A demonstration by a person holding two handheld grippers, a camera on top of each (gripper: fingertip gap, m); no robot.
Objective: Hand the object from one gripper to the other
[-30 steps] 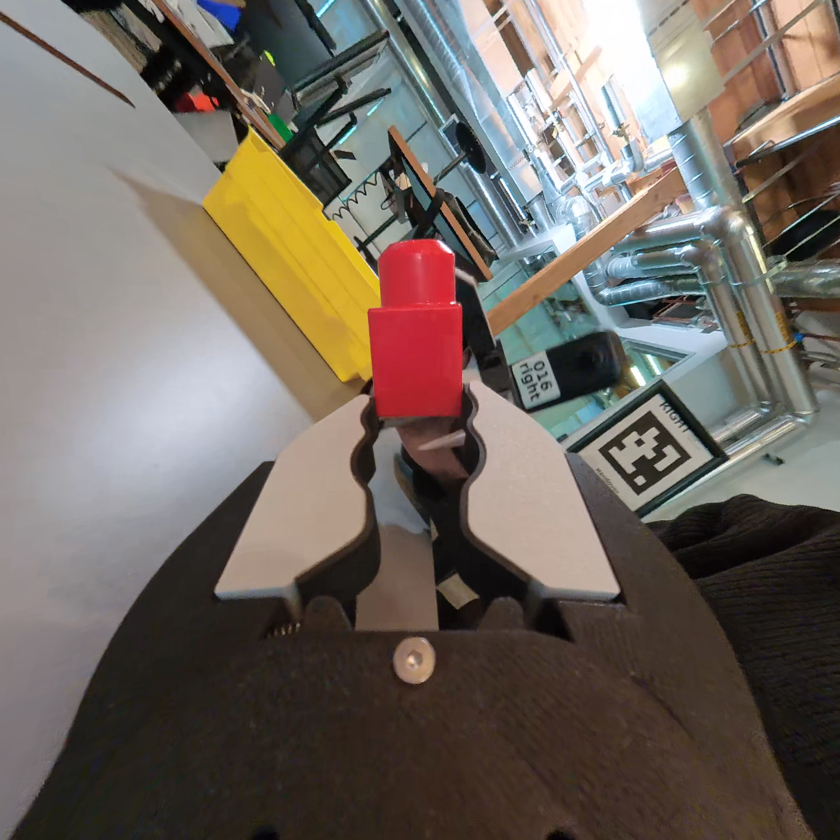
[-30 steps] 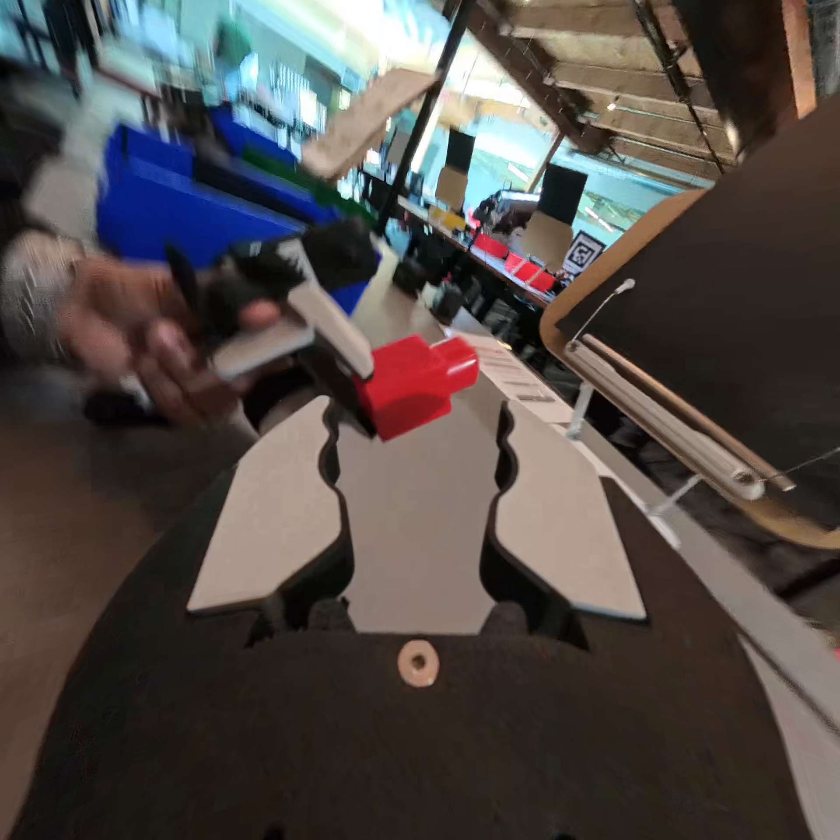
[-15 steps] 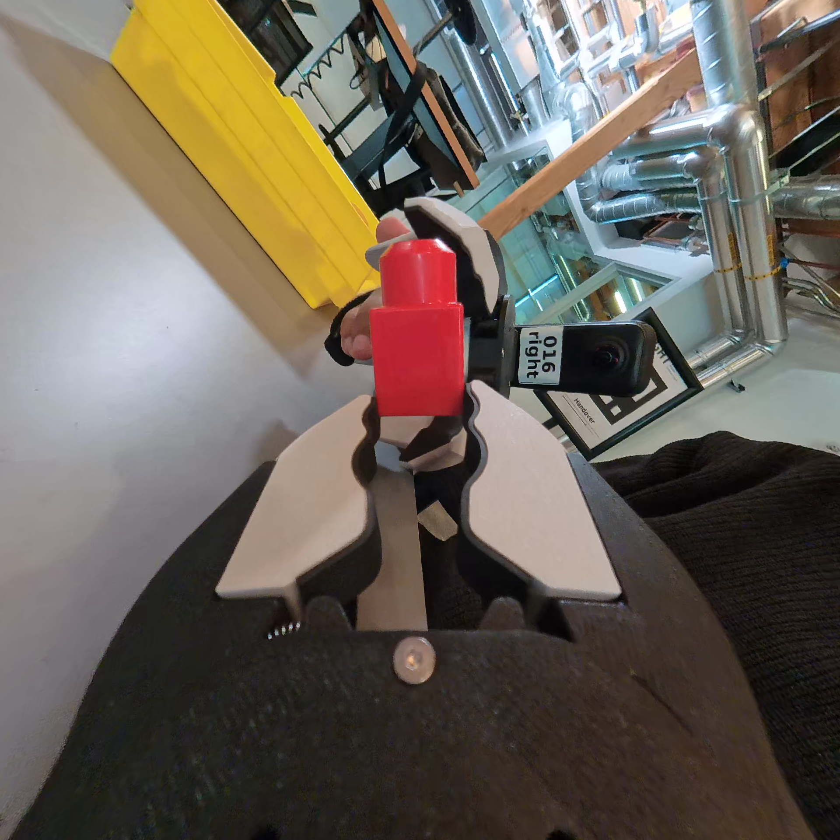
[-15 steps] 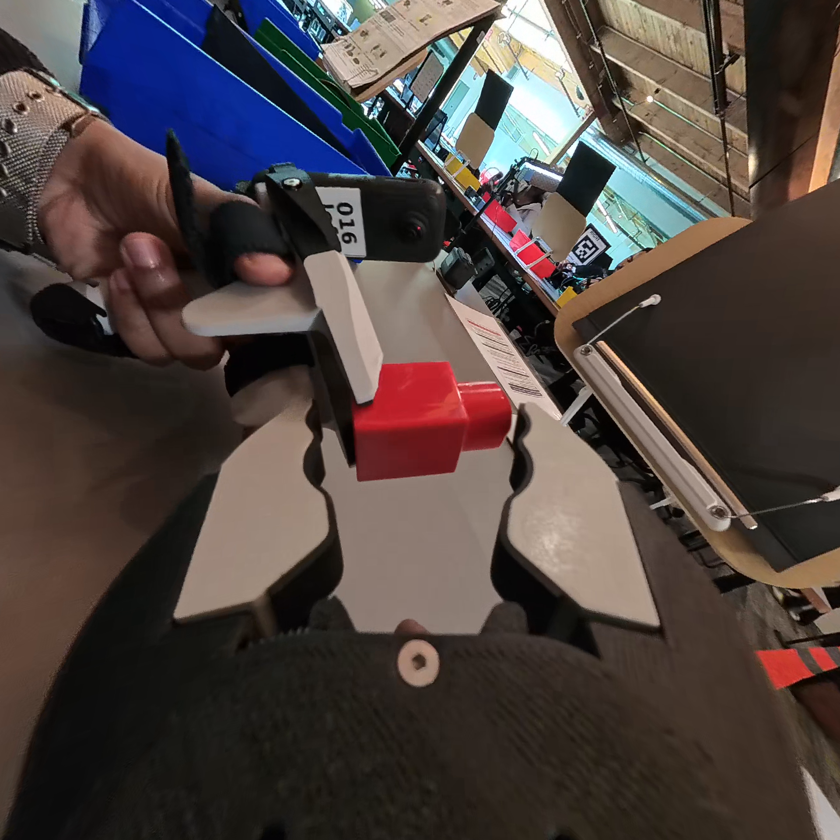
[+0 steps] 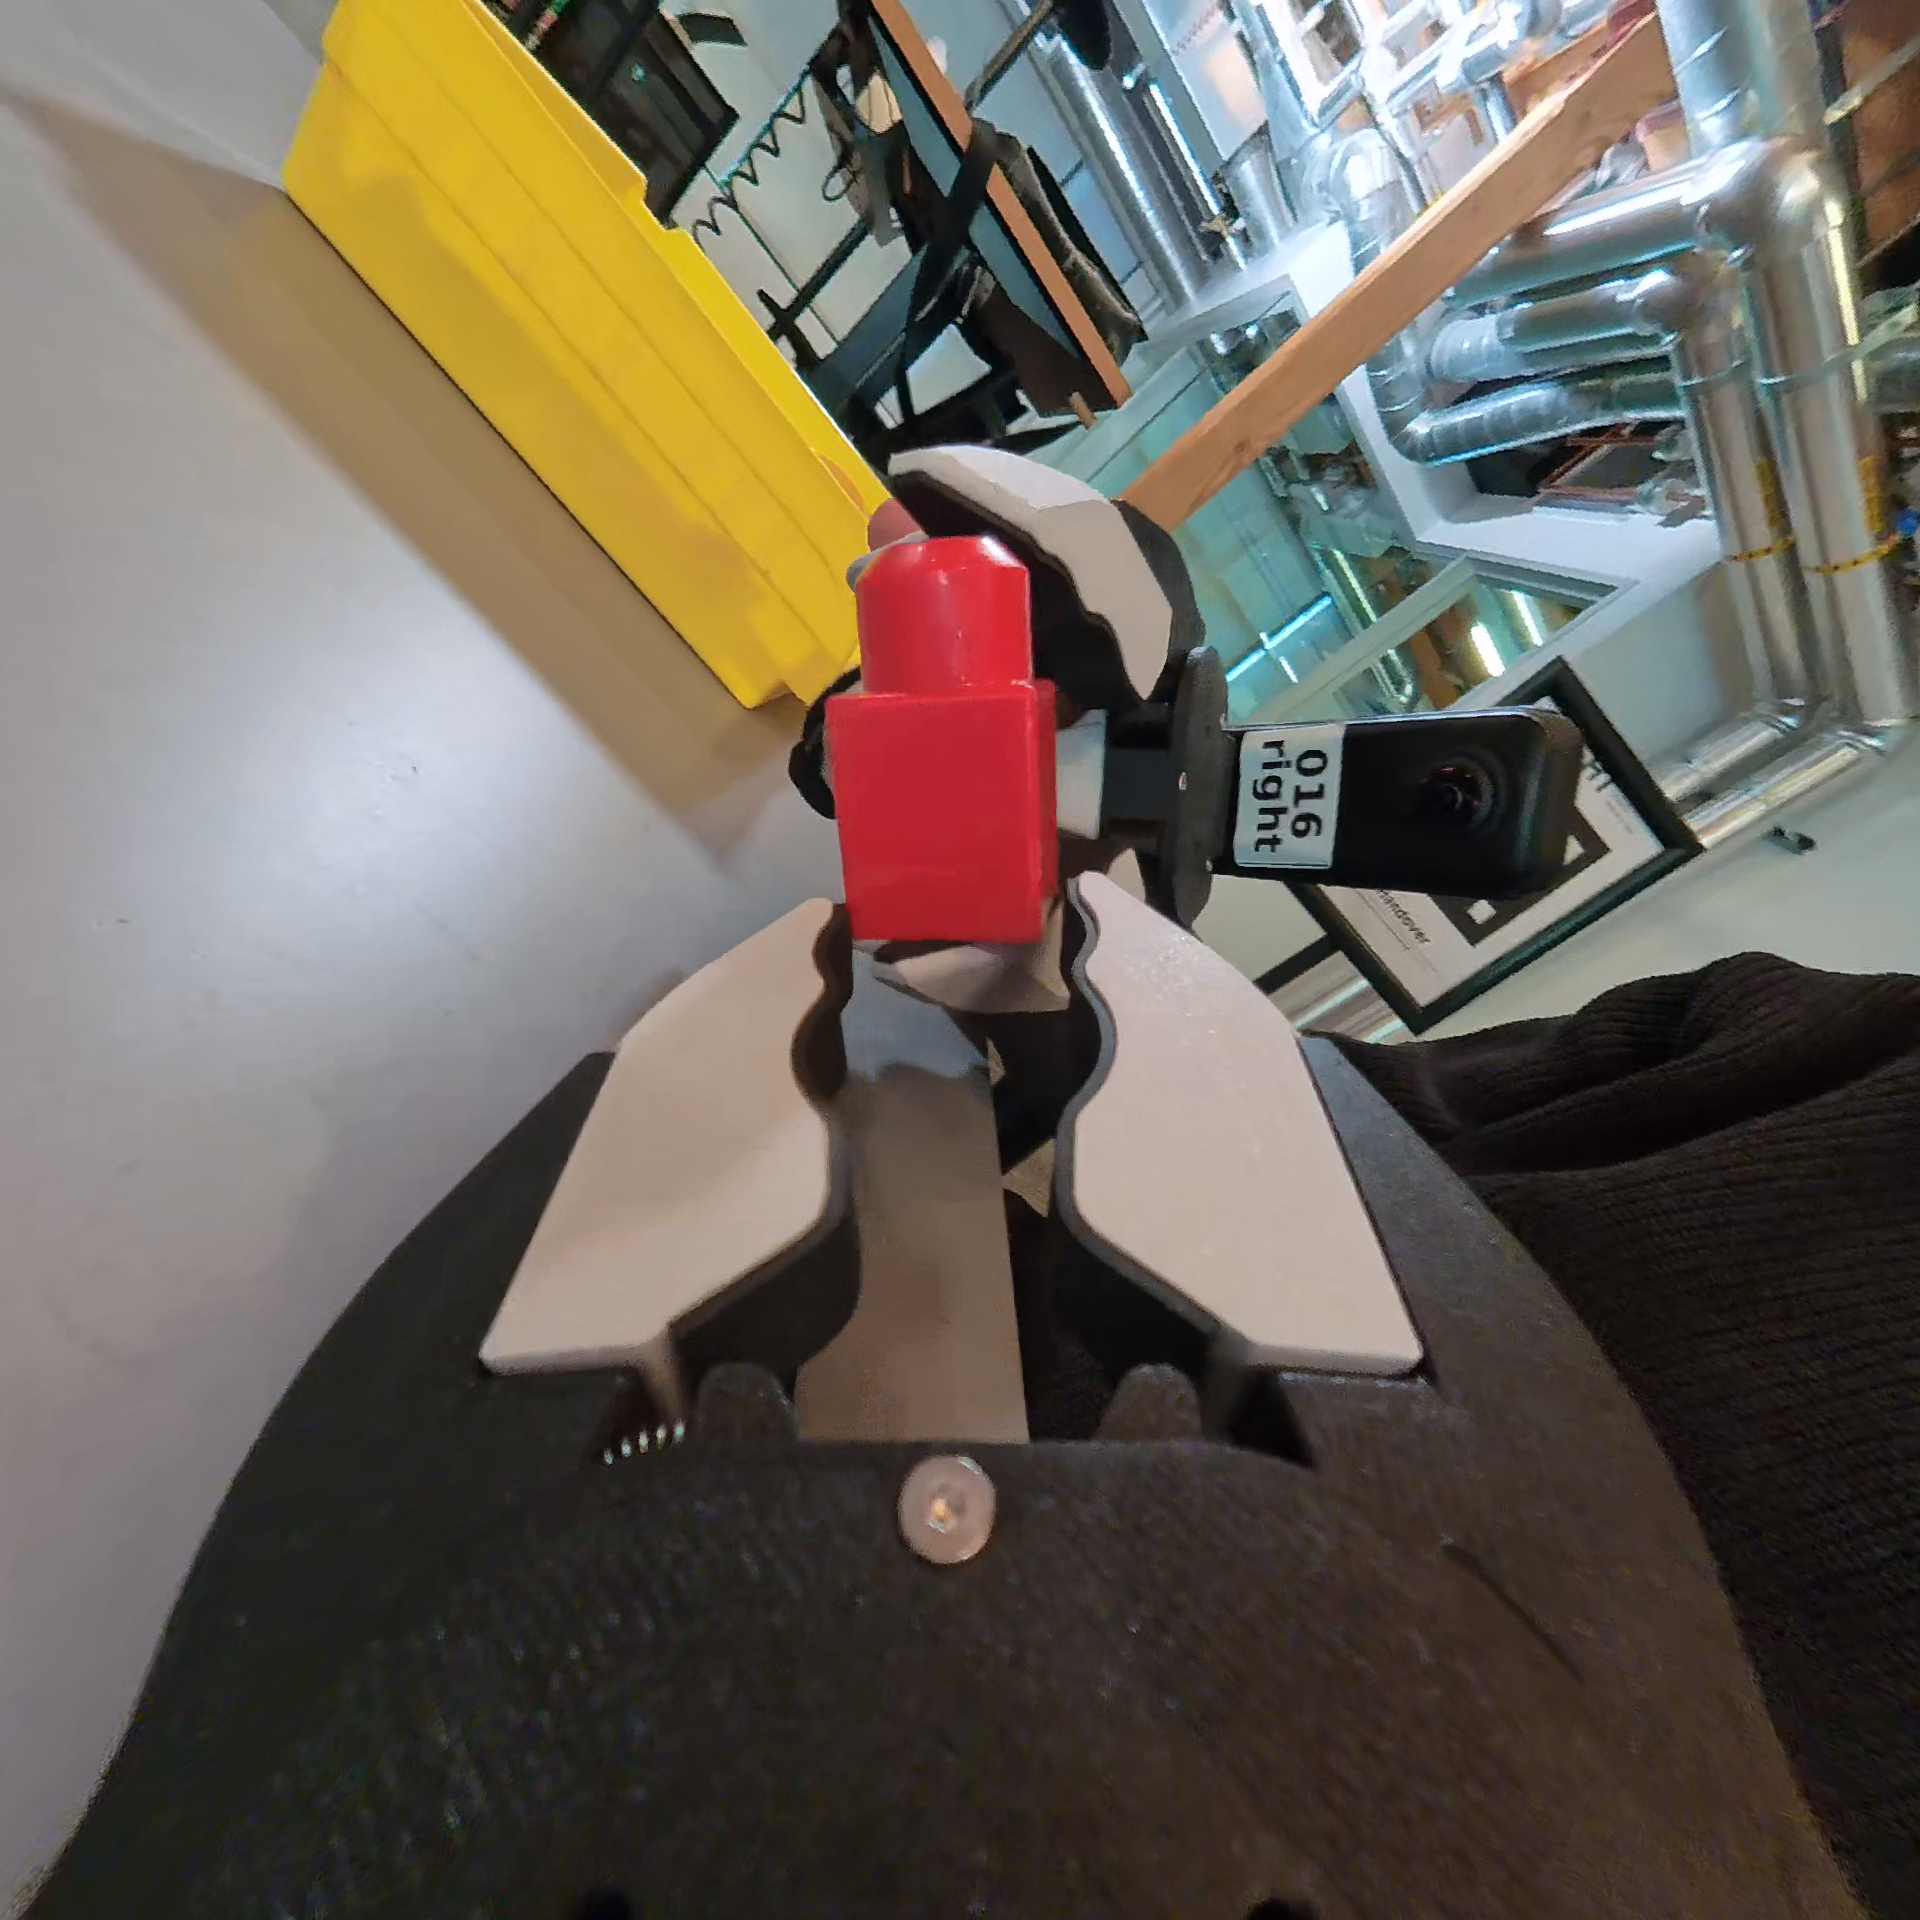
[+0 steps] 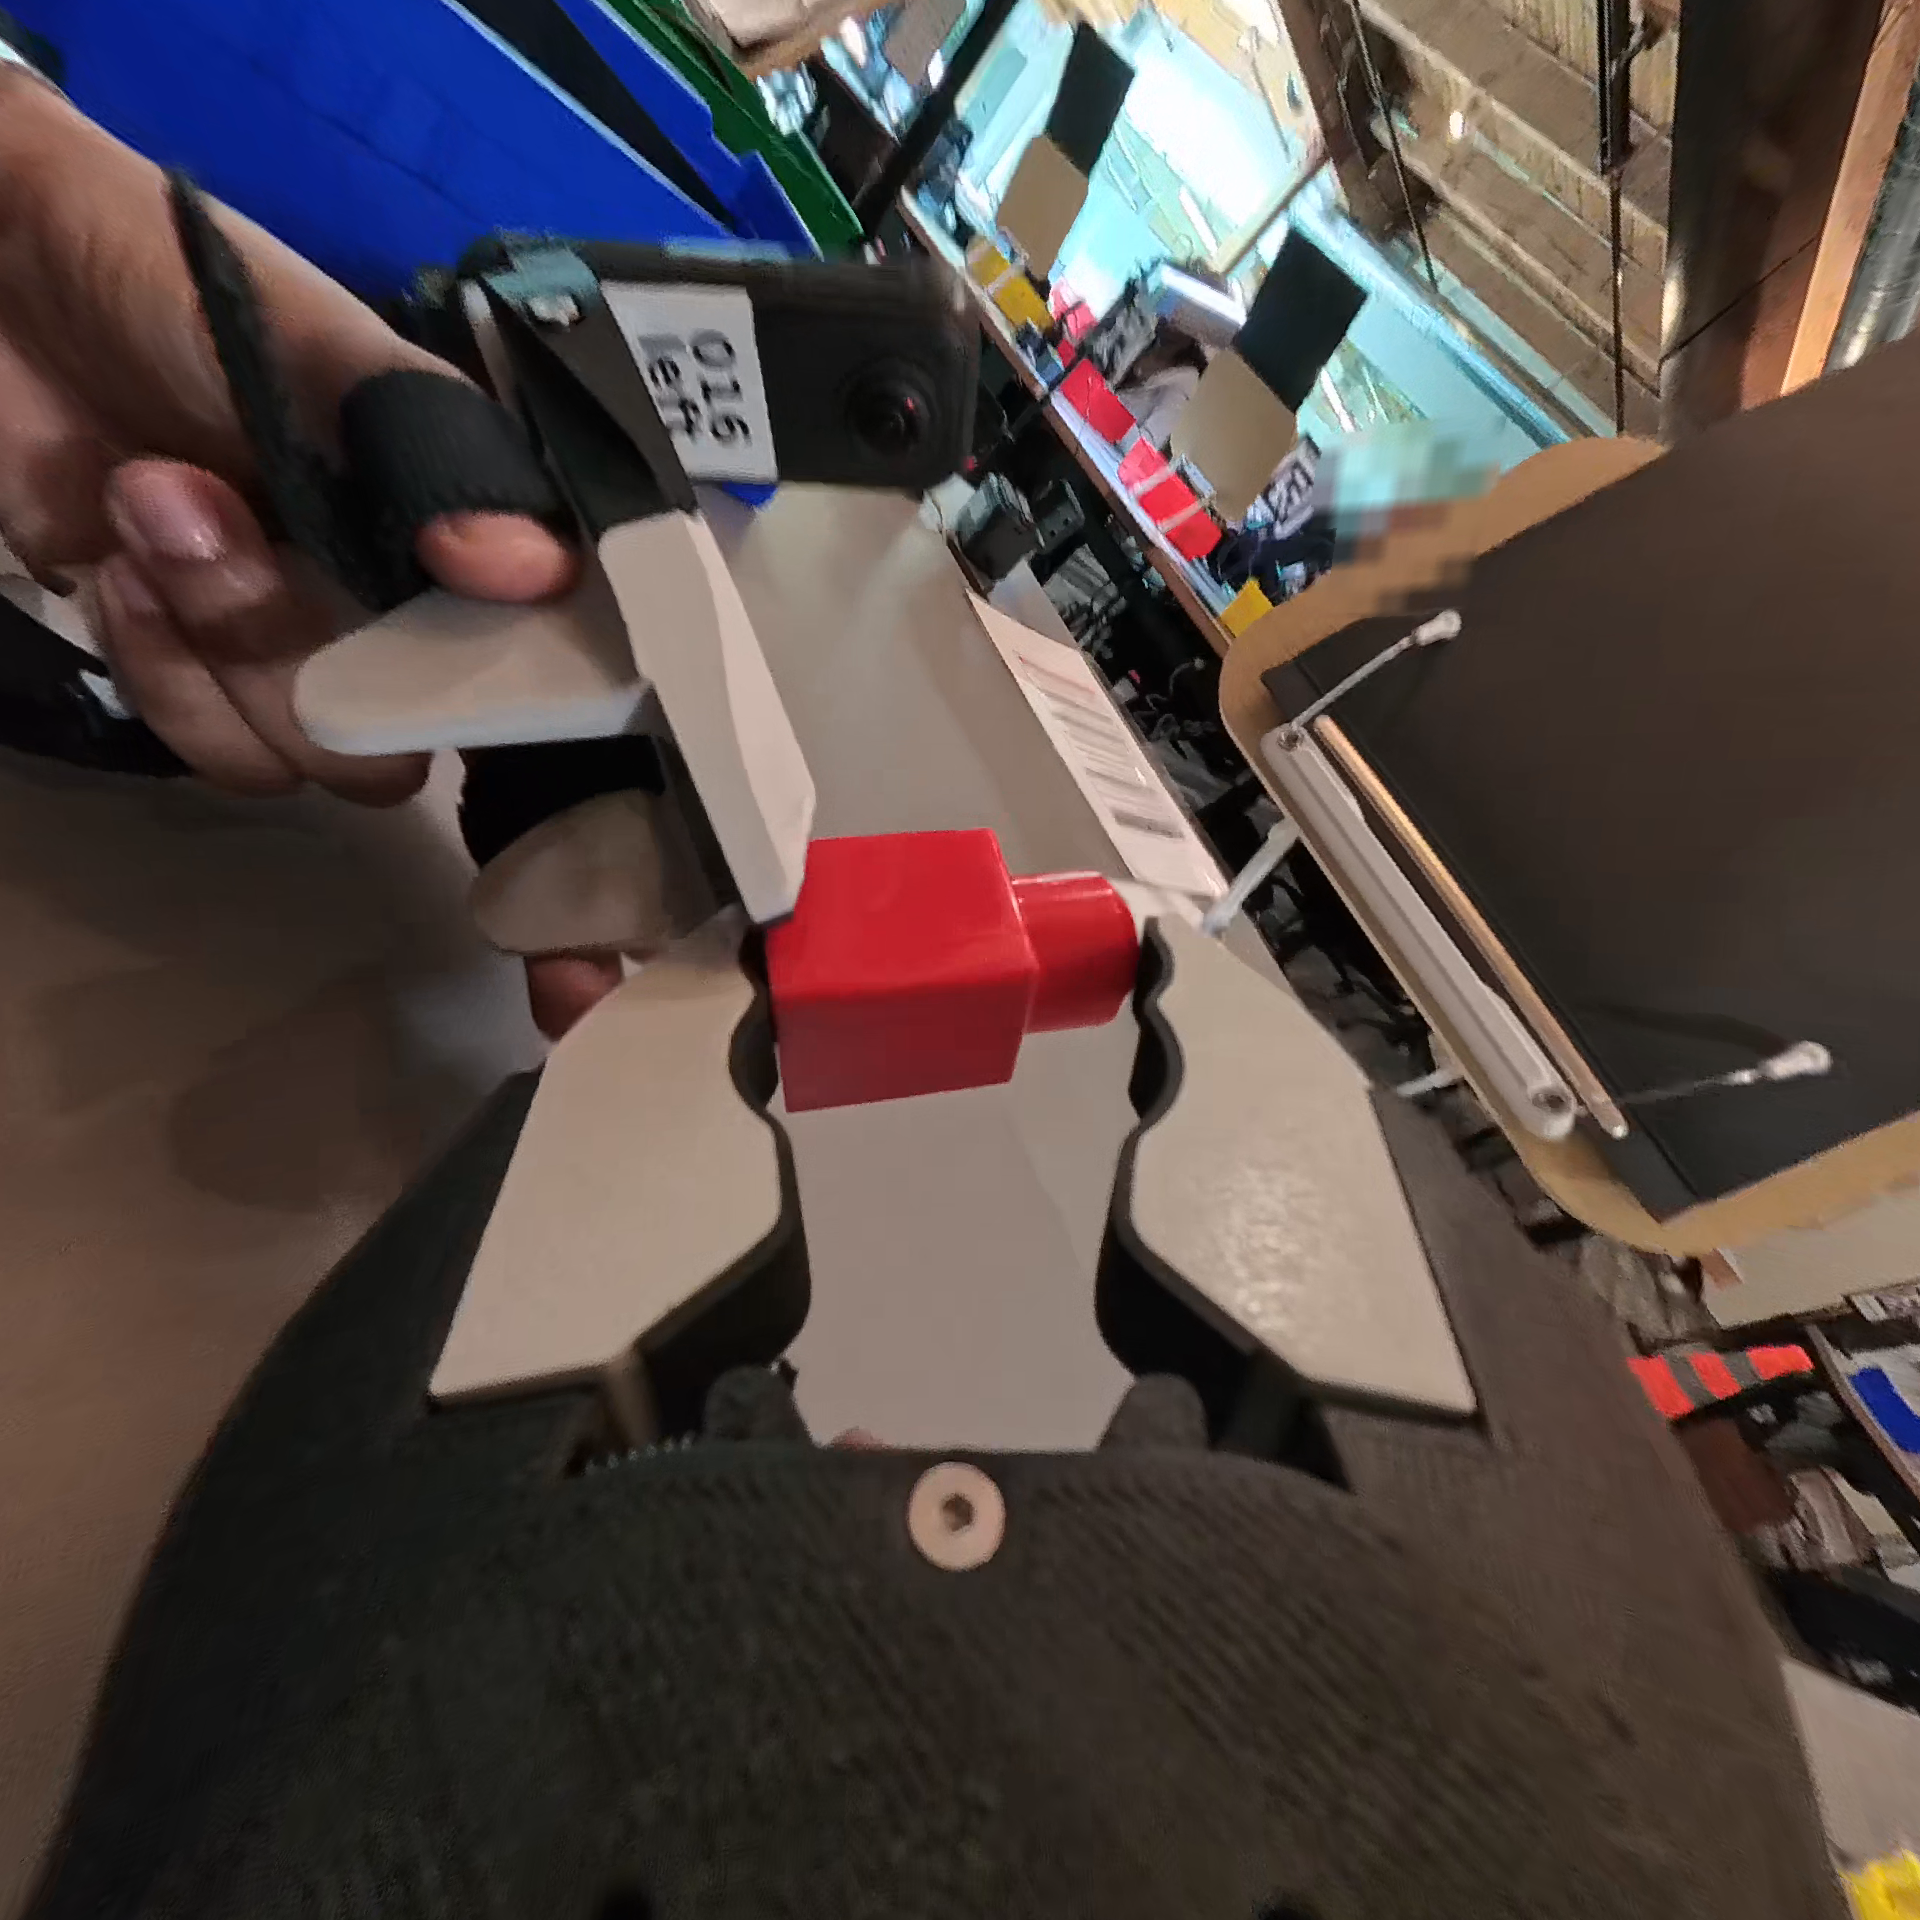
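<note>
Left hand-held gripper (image 5: 948, 925) is clamped on the red block (image 5: 940, 774), midair. Right hand-held gripper (image 6: 951, 982) brackets it end to end, fingertips at its edges; can't tell if it's gripping.

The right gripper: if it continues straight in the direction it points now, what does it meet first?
The right gripper would meet the red block first, which already sits between its open fingertips, held at one end by the left gripper. Beyond lies a white surface; depth is unclear.
</note>
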